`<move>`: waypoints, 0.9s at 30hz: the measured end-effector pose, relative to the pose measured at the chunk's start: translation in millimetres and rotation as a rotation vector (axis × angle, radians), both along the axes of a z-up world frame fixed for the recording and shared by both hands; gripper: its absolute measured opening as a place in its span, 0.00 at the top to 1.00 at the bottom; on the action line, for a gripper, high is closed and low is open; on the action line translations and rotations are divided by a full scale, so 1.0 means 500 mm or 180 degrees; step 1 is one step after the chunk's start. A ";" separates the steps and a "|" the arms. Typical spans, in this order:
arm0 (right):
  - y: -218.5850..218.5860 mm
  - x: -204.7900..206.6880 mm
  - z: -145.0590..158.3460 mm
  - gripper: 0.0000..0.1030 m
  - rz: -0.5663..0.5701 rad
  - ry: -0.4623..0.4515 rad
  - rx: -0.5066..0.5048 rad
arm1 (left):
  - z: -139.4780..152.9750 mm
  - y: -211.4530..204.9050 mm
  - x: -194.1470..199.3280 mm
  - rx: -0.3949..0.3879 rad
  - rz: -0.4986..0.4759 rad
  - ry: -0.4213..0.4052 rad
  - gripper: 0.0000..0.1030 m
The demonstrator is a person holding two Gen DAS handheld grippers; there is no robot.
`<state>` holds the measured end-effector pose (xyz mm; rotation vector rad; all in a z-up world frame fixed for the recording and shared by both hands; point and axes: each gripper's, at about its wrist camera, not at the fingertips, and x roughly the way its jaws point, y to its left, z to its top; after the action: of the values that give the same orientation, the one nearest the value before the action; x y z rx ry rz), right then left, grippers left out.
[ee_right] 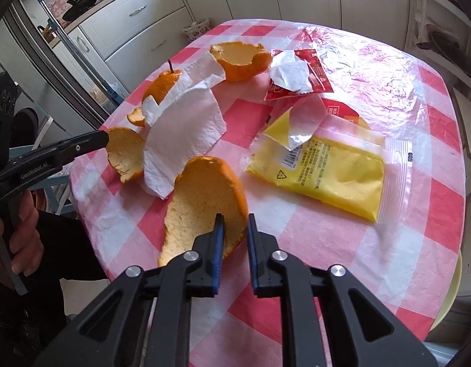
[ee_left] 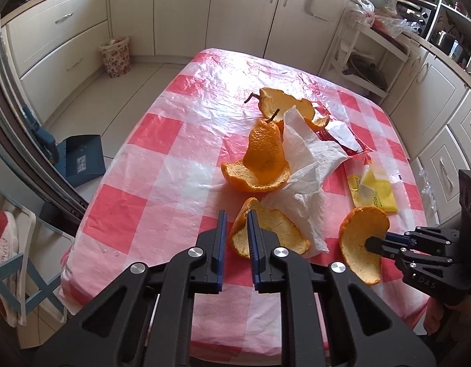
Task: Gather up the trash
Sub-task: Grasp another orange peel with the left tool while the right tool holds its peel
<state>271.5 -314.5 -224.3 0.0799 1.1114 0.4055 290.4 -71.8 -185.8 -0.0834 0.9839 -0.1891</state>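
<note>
The right gripper has its jaws clamped on the rim of a curved orange peel, pithy inside. The left gripper has its jaws slightly apart, straddling the edge of another peel. Beyond both lies a crumpled white napkin, then a stemmed peel, a glossy yellow packet and torn red wrappers on the checked plastic bench

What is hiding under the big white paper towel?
The paper towel drapes over one side of the stemmed orange peel and lies on the checked tablecloth. Whatever else sits beneath its folds is covered, so I cannot tell.
</note>
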 end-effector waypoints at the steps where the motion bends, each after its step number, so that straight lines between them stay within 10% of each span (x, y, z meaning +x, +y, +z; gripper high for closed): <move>1: 0.002 -0.001 0.006 0.90 0.0007 -0.0033 0.0009 | 0.002 0.002 -0.001 -0.0011 0.0006 -0.0010 0.88; 27: -0.068 -0.040 0.107 0.94 -0.0406 -0.0506 0.0007 | 0.088 -0.008 -0.051 -0.0296 -0.0068 -0.0587 0.88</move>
<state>251.5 -348.7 -170.5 0.1181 0.9437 0.2937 265.1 -75.7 -141.8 -0.1382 0.7925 -0.2578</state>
